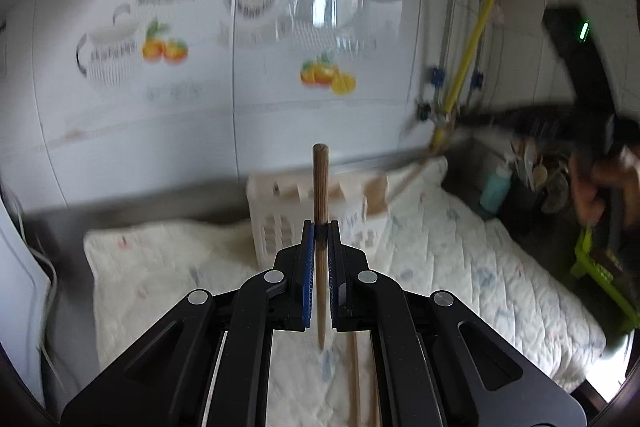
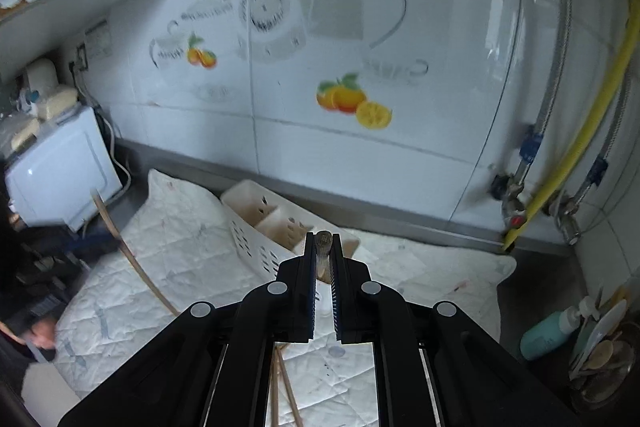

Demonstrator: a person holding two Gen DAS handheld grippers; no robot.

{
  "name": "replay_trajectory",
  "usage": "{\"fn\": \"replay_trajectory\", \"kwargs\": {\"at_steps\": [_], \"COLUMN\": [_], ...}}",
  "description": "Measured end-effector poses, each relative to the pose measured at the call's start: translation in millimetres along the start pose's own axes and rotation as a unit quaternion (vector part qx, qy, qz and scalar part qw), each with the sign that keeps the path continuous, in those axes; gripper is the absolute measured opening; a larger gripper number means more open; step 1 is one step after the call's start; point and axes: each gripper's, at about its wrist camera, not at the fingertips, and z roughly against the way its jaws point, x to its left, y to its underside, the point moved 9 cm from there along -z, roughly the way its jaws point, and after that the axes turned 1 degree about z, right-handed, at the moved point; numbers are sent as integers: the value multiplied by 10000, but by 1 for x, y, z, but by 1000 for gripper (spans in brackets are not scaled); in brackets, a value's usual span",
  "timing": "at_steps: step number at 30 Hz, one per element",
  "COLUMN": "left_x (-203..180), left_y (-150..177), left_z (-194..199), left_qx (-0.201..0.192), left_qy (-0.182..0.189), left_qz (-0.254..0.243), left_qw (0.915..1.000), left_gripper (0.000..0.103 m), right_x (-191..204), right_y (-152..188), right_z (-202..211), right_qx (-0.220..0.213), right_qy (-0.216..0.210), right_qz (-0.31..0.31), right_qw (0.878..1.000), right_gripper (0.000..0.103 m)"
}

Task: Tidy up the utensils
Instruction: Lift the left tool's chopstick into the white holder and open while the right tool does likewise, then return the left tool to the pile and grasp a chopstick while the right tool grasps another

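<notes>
Each claw pinches one chopstick: the left claw [image 1: 321, 227] grips a chopstick [image 1: 321, 187] mid-shaft, the right claw [image 2: 323, 241] another [image 2: 322, 251] near its end. Light, stiff, smooth wood, likely to swivel. Beyond stands the slotted caddy [image 2: 256, 247] on a soft quilted mat [image 2: 168, 227] covering the bench, against a tiled wall [image 2: 360, 155].
</notes>
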Motion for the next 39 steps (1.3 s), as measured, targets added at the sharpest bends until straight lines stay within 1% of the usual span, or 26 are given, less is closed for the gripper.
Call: {"fn": "replay_trajectory", "kwargs": {"at_steps": [2, 7, 8, 10, 13, 16, 18, 22, 27, 31, 33, 34, 37, 39], "left_x": [1, 1, -1, -2, 0, 3, 6, 16, 29, 35, 36, 37, 36, 34], "left_y": [-21, -80, -87, -107, -128, -141, -144, -136, -109, -93, -90, -89, -88, -85], "left_z": [5, 7, 6, 0, -12, -26, -35, -62, -88, -97, -94, -91, -77, -64], "left_qx": [-189, -700, -763, -955, -1170, -1279, -1321, -1163, -835, -665, -642, -647, -710, -767], "left_qy": [-58, -207, -235, -332, -458, -553, -626, -638, -661, -698, -703, -698, -762, -771], "left_qz": [-50, -174, -193, -240, -276, -247, -265, -71, 103, 163, 197, 201, 190, 157], "left_qw": [9998, 9972, 9966, 9946, 9917, 9899, 9889, 9911, 9943, 9952, 9953, 9953, 9944, 9939], "left_gripper": [5, 4, 4, 4, 4, 4, 4, 4, 5, 7, 9, 10, 27, 30], "right_x": [-3, -7, -7, -11, -16, -22, -25, -29, -25, -20, -17, -15, -10, -7], "right_y": [4, 15, 16, 18, 20, 21, 23, 30, 46, 65, 77, 83, 103, 118], "right_z": [-13, -35, -37, -39, -37, -30, -25, -19, -11, -4, 0, 1, 8, 12], "right_qx": [145, 314, 319, 272, 188, 49, -50, -162, -281, -315, -304, -293, -262, -246], "right_qy": [1, -3, -5, -42, -9, -31, -40, -48, -89, -113, -121, -124, -136, -123], "right_qz": [-21, -73, -76, -127, -132, -182, -188, -171, -132, -152, -174, -184, -247, -296], "right_qw": [9999, 9995, 9995, 9995, 9997, 9998, 9998, 9997, 9995, 9993, 9993, 9993, 9993, 9992], "right_gripper": [6, 6, 7, 8, 11, 12, 15, 16, 17, 22, 22, 22, 23, 23]}}
